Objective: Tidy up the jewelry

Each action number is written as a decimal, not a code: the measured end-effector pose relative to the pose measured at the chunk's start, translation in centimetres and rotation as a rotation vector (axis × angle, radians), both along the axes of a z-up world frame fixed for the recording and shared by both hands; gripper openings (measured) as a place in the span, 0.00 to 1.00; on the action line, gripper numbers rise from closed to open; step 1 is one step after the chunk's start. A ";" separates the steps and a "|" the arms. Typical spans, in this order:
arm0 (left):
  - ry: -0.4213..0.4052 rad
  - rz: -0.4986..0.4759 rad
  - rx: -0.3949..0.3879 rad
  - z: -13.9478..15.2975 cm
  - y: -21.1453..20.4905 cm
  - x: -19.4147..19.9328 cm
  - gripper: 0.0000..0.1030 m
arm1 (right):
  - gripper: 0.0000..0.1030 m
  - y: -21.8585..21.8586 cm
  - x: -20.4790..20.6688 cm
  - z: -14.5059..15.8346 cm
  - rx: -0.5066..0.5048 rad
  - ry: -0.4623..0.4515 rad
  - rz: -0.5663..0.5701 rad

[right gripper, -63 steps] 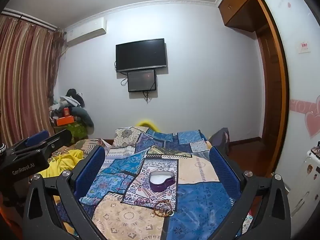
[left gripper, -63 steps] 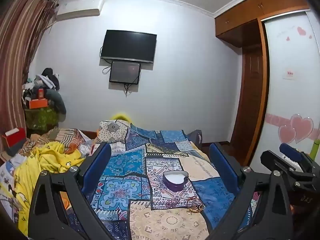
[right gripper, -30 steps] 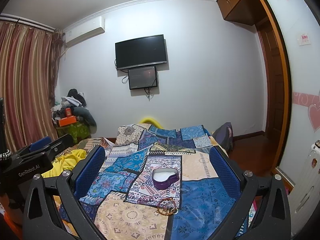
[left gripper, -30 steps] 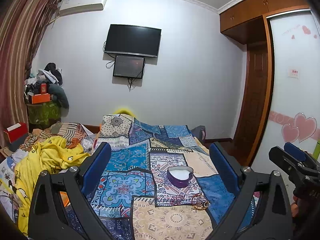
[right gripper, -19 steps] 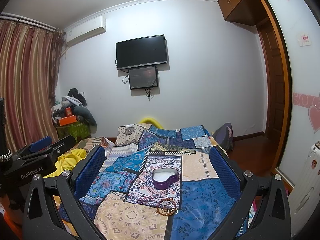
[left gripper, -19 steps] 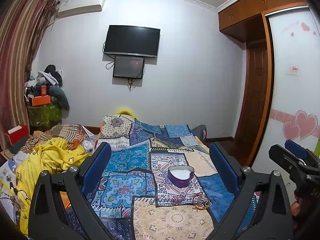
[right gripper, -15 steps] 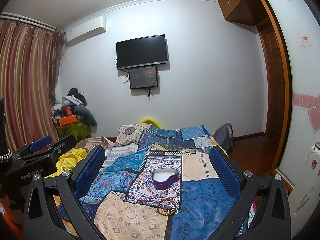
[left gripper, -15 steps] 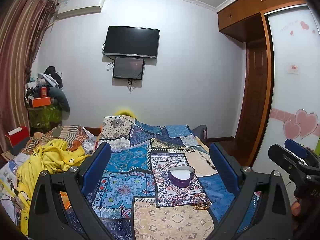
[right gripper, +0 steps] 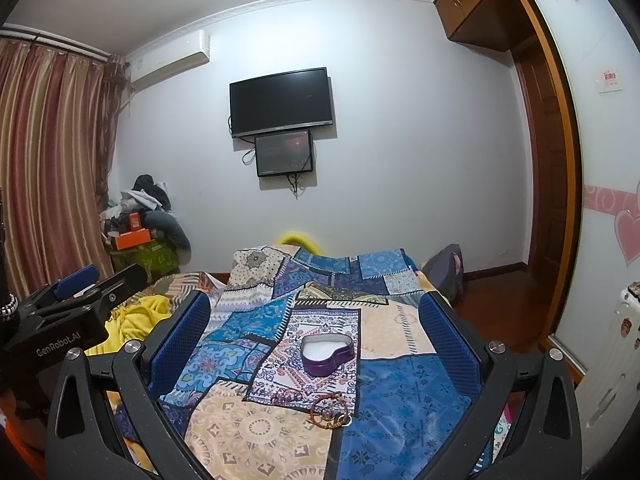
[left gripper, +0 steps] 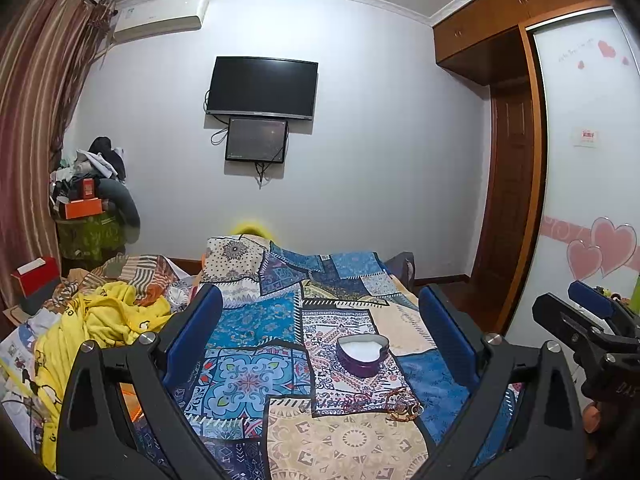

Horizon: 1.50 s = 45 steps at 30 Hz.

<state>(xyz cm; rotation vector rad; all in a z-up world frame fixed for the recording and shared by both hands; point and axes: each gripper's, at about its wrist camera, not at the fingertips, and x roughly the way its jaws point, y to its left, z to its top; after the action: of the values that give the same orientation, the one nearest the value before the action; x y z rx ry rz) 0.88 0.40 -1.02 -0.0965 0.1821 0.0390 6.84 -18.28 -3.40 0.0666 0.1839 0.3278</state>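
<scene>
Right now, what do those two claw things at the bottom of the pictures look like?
Each is a hand-held gripper. The left one and the right one look alike: matte black, Y-shaped frames with silver screws, each ending in two fingers faced with textured blue pads. Seen from the side, the left one carries white "GenRobot.AI" lettering. No cables or sleeves show.

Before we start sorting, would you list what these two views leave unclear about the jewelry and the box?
- Jewelry pile: too small and tangled in both views to count pieces.
- Heart-shaped box: white inside, contents unresolved; lid not seen.
- Bed's near edge: hidden by both open tongs, left and right.
</scene>
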 end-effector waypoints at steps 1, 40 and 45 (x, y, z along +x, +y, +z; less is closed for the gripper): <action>0.000 0.000 -0.001 0.0 0.0 0.0 0.96 | 1.00 -0.1 0.0 0.0 0.001 0.000 0.000; 0.151 0.035 -0.039 -4.5 3.9 6.0 0.95 | 1.00 0.6 5.0 -4.3 -0.082 0.182 -0.059; 0.262 0.051 -0.004 -7.3 5.1 8.8 0.89 | 1.00 0.6 6.7 -6.9 -0.134 0.275 -0.054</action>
<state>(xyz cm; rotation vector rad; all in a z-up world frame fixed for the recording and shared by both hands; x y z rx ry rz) 9.68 5.52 -8.30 -0.0995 0.4419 0.1023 13.56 -17.66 -10.29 -0.0163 0.4754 0.2503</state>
